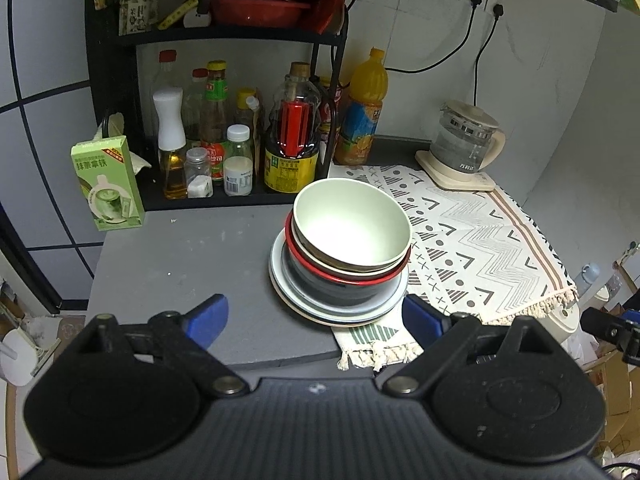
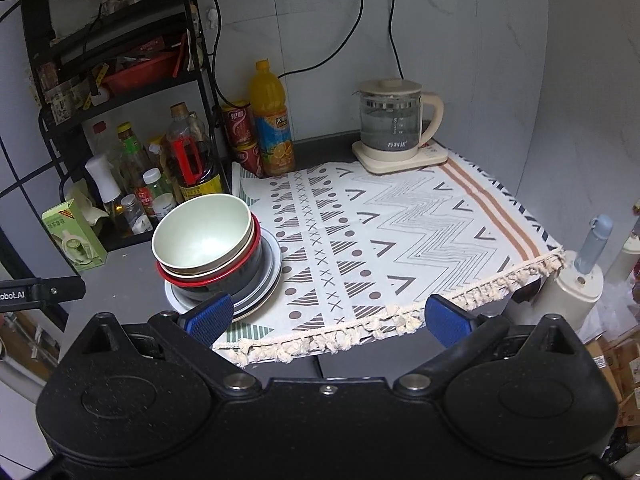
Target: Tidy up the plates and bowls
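Stack of nested bowls, pale green ceramic uppermost (image 1: 352, 228), on round white plates (image 1: 280, 280), at the grey bench (image 1: 180, 256) beside the patterned fringed cloth (image 1: 480, 232); my left tongs (image 1: 316, 320) released before it. Right view: same stack (image 2: 204, 236); my right tongs (image 2: 328, 316) released, over the cloth edge.

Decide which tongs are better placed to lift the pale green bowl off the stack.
Probably the left tongs: open, with the pale green bowl almost centred ahead. The right tongs, also open, face the patterned cloth, the stack off to their left.
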Tool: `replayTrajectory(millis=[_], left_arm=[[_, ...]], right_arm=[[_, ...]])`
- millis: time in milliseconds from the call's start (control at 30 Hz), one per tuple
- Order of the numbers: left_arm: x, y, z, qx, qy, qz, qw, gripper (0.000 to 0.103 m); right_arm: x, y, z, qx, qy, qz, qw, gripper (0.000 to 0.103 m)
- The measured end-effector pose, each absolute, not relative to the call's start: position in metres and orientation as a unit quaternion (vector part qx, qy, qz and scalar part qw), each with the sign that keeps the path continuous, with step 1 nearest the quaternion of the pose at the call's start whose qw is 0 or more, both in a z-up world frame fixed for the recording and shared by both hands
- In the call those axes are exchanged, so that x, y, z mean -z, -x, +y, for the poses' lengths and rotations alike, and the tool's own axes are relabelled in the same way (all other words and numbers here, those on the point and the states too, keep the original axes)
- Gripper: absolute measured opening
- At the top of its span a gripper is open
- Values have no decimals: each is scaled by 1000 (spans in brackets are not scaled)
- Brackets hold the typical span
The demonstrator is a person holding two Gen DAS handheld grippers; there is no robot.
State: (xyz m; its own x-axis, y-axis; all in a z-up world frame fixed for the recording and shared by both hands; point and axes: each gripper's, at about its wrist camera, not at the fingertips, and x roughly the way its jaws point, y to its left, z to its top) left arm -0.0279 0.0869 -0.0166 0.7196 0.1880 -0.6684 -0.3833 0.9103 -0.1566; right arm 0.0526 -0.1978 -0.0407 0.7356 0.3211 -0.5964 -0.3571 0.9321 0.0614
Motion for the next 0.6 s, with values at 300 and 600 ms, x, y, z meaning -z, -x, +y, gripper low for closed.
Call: replayTrajectory(millis=[300,600], left_arm=[[10,40,78,-152,123,331,923,93],[11,43,74,-146,120,330,925,93]], right_arm=[[38,-40,-199,-164,33,296,941,103],[42,-33,-200,-159,36,297,941,103]])
